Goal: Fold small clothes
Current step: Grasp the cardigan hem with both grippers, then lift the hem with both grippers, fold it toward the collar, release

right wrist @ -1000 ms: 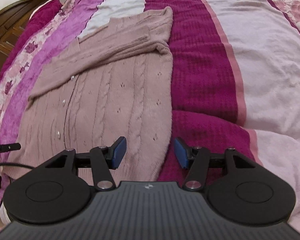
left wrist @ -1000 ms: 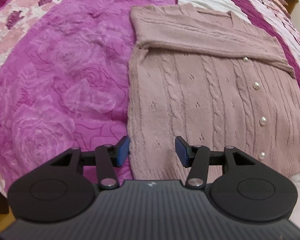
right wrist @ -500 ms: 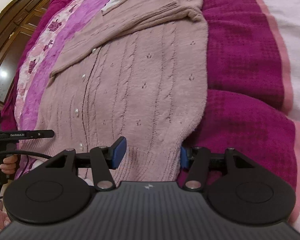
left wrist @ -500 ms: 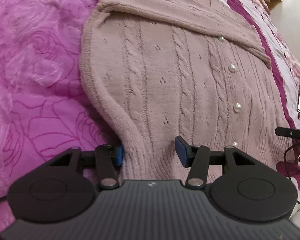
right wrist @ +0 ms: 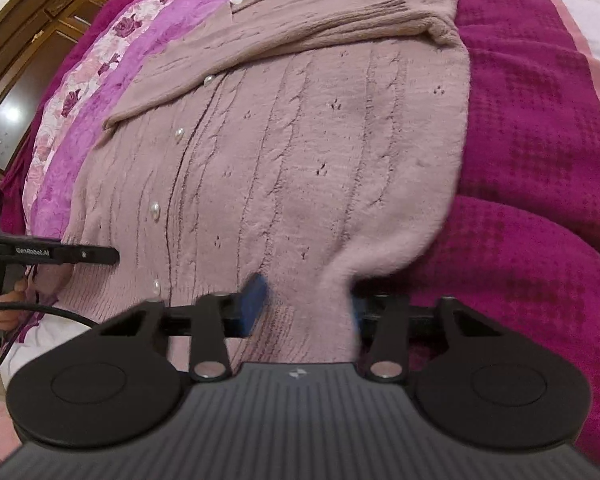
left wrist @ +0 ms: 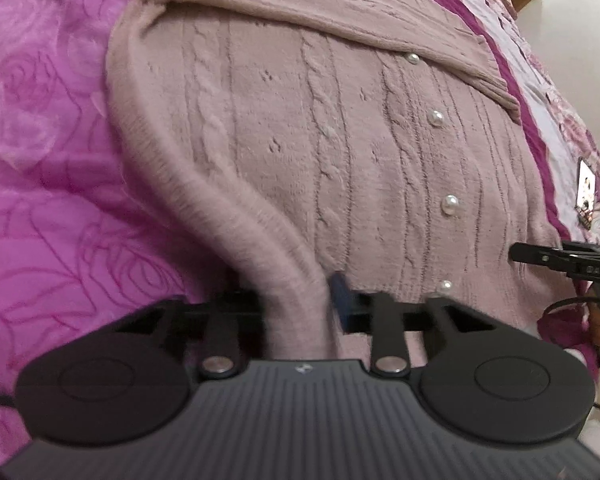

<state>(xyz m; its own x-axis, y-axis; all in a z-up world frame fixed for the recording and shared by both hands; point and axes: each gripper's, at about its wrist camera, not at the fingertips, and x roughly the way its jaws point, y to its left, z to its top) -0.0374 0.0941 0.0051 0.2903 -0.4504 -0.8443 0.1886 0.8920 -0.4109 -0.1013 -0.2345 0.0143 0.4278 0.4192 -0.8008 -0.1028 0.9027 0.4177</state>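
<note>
So now we've got both bottom corners of the cardigan (left wrist: 340, 128) pinched: left gripper (left wrist: 296, 300) and right gripper (right wrist: 306, 304) went from wide to clamped on the hem, ready to fold toward the sleeves (right wrist: 320, 20).

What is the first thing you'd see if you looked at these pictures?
A fluffy pink cardigan with pearl buttons fills the middle, lying on a bright purple and magenta bedspread. The left gripper and the right gripper each pinch a bottom corner of it.
</note>
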